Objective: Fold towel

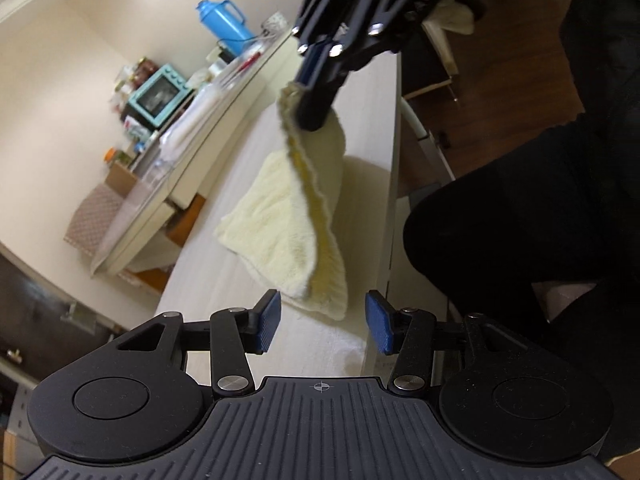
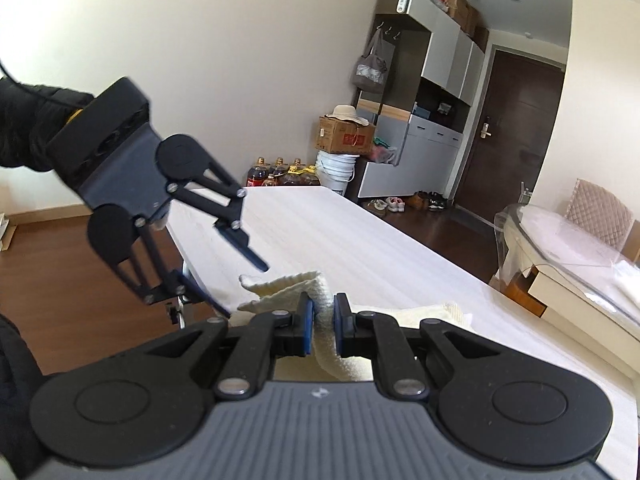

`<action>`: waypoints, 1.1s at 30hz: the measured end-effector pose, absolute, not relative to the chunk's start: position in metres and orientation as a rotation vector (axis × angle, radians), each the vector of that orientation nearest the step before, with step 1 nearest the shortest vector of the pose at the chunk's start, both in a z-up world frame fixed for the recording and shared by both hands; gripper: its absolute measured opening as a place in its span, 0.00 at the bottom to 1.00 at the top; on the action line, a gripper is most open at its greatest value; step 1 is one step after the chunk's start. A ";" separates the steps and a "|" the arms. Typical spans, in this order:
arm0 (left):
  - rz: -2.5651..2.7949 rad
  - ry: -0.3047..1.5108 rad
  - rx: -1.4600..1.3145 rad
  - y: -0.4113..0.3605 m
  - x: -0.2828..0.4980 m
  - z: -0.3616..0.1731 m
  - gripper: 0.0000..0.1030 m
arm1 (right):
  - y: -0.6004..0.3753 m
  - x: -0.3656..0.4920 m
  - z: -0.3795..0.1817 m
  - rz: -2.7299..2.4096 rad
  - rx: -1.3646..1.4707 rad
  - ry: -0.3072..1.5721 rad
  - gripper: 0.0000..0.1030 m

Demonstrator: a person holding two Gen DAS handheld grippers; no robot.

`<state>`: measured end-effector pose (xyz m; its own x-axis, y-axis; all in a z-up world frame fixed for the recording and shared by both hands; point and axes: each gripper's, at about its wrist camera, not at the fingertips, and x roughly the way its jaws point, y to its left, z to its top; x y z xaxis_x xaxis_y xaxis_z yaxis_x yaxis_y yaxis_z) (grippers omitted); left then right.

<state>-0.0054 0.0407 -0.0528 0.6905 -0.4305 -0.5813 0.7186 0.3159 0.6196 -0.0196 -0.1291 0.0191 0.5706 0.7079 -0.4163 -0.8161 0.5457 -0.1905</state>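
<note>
A pale yellow towel (image 1: 280, 216) lies partly on the long white table (image 1: 256, 148), with one edge lifted into the air. My right gripper (image 1: 316, 100) comes in from the top of the left wrist view and is shut on that raised edge. In the right wrist view its blue pads (image 2: 306, 330) pinch a bunched fold of the towel (image 2: 288, 284). My left gripper (image 1: 325, 324) stands open just short of the towel's hanging lower corner, its pads not touching the cloth. From the right wrist view the left gripper (image 2: 246, 291) hovers over the table's left edge.
A second glass-topped table (image 1: 192, 128) beside the white one carries a blue jug (image 1: 222, 18), a teal mini oven (image 1: 160, 94) and clutter. A person's dark-clothed legs (image 1: 500, 220) sit at the table's right edge. Cabinets (image 2: 432, 92), boxes and bottles (image 2: 280, 174) stand beyond the far end.
</note>
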 end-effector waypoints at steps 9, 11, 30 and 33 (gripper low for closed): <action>-0.764 0.285 1.047 0.024 0.010 -0.064 0.19 | -0.137 -0.023 0.018 0.930 -0.360 0.325 0.12; -0.776 0.316 1.051 0.024 0.012 -0.062 0.10 | -0.140 -0.022 0.016 0.929 -0.353 0.336 0.12; -0.843 0.441 1.008 -0.006 0.106 0.020 0.10 | -0.205 0.046 0.031 0.915 -0.015 0.461 0.09; -0.834 0.476 1.002 -0.023 0.140 0.018 0.10 | -0.218 0.079 0.028 0.873 0.044 0.491 0.09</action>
